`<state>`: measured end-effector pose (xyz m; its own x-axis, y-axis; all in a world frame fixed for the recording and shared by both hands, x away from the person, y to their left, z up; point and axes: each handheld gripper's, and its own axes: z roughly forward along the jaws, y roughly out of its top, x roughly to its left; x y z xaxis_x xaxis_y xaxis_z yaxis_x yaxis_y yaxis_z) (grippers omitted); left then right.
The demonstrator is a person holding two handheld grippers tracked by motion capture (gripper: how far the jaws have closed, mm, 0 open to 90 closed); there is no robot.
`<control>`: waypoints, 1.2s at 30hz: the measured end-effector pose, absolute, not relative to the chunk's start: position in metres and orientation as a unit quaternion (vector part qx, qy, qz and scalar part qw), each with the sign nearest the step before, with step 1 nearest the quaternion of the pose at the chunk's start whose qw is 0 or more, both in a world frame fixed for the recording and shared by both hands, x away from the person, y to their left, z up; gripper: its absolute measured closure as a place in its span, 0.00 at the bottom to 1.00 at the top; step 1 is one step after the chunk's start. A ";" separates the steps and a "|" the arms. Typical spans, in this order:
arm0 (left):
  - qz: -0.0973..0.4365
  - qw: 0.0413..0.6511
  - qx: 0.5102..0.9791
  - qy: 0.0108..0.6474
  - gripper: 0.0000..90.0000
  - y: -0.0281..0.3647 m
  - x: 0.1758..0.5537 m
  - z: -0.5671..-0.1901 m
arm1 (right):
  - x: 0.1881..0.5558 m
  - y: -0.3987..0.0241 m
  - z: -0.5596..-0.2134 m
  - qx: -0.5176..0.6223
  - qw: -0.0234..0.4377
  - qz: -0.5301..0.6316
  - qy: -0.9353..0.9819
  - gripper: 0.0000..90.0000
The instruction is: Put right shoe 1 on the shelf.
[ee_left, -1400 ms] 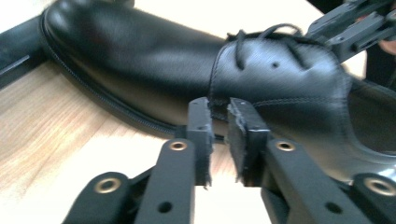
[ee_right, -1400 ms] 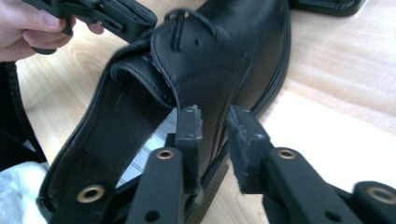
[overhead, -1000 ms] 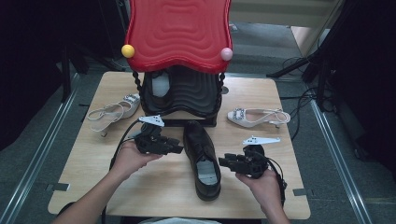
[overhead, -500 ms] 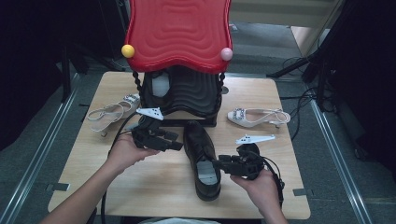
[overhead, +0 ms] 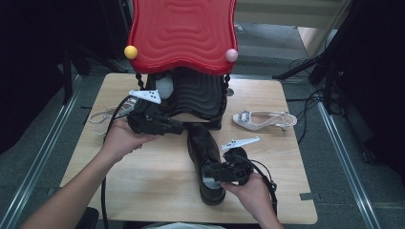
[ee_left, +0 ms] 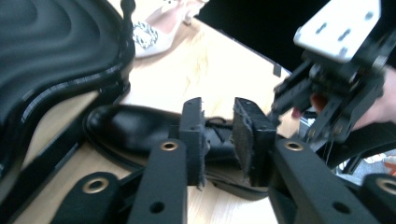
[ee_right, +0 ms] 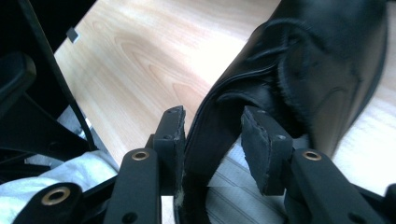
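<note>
The counter (overhead: 157,191) carries a two-shelf rack (overhead: 184,33) at its far edge. The black shoe (overhead: 200,145) lies on the wood just in front of the rack, toe towards it and heel towards the person. The step in hand looks like taking hold of that shoe by its heel. The right gripper (ee_right: 212,126) has its jaws spread astride the heel wall, one pad against the outside leather and the other inside the shoe with a gap showing. To do this well, I would push the jaws a little deeper over the rim before closing, so the pads bite the stiff back and not just the soft edge. I would then squeeze firmly and lift slowly with the sole kept level. The left gripper (ee_left: 218,116) is held above the counter beside the rack's lower shelf. Its jaws have just been closing and now stand a narrow gap apart with nothing between them. It would serve best reopened and brought under or around the toe, since a shoe this long will likely droop from a heel grip alone. It should also stay off the rack's beaded posts. By count there is one counter, one rack with a red top shelf and a black lower one, and one black shoe. There are two pale strappy shoes, one to the right (overhead: 262,119) and one to the left (overhead: 102,116). There are also two grippers and two small balls on the rack, one yellow (overhead: 130,51) and one pink (overhead: 231,55).
</note>
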<state>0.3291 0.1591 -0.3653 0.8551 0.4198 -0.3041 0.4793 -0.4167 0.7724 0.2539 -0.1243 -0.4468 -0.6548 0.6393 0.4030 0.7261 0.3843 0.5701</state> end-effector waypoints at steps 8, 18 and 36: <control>-0.013 0.467 0.846 0.257 0.94 0.159 0.338 -0.340 | 0.255 -0.106 -0.458 -0.414 0.077 -0.338 -0.842 0.69; -0.013 0.488 0.834 0.258 0.90 0.165 0.357 -0.306 | 0.264 -0.087 -0.475 -0.416 0.076 -0.309 -0.852 0.70; 0.030 0.495 0.829 0.259 0.73 0.167 0.384 -0.252 | 0.269 -0.078 -0.484 -0.420 0.063 -0.287 -0.859 0.76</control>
<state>0.3843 0.1669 -0.2522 0.8646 0.4580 -0.2068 0.3994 -0.3767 0.8358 0.2690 -0.0779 -0.4837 -0.6400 0.6844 0.3493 0.7569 0.4833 0.4398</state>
